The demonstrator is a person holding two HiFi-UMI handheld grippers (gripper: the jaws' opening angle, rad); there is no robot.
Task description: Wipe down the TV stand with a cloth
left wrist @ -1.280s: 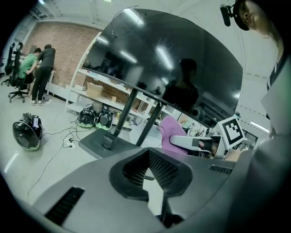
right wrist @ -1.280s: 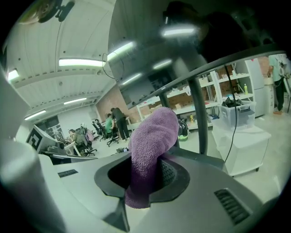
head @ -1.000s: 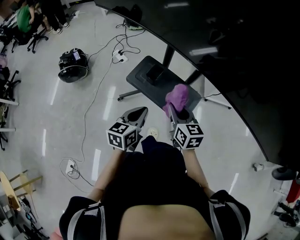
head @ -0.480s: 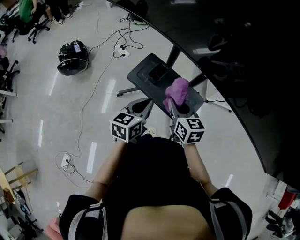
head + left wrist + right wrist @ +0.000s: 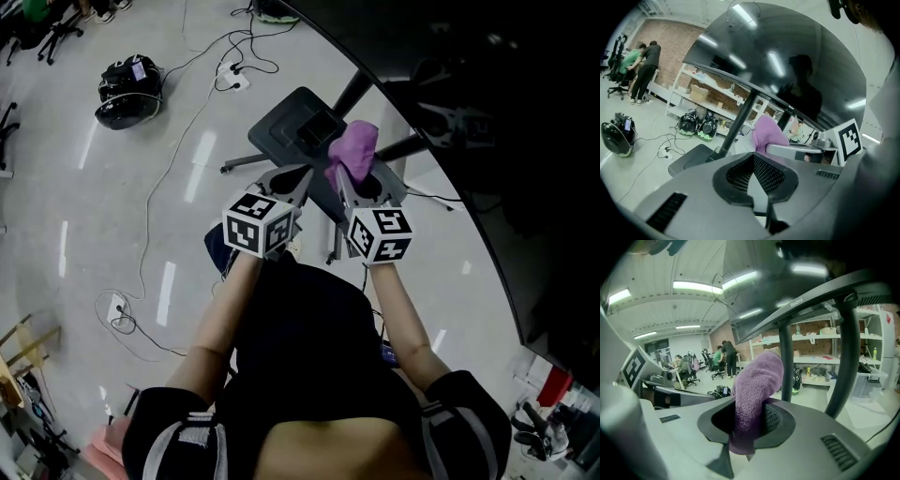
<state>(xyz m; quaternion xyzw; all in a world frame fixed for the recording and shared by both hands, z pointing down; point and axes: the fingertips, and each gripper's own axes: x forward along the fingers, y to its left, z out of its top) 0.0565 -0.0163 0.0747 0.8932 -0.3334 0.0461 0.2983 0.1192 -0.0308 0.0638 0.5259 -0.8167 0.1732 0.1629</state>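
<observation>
Right gripper (image 5: 345,180) clamped on the fuzzy purple cloth (image 5: 353,150), above the TV stand's dark flat base plate (image 5: 286,136). Left gripper (image 5: 300,175) jaws together, empty. Risk: the thin pinch could slip when the cloth drags.

Cloth (image 5: 353,150) purple; TV stand base (image 5: 281,141) dark grey; marker cubes (image 5: 260,225) black-and-white.

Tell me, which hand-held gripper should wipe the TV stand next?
Right. The right hand-held gripper is shut on the purple cloth, close to the TV stand base; the left hand-held gripper is shut and holds nothing.
</observation>
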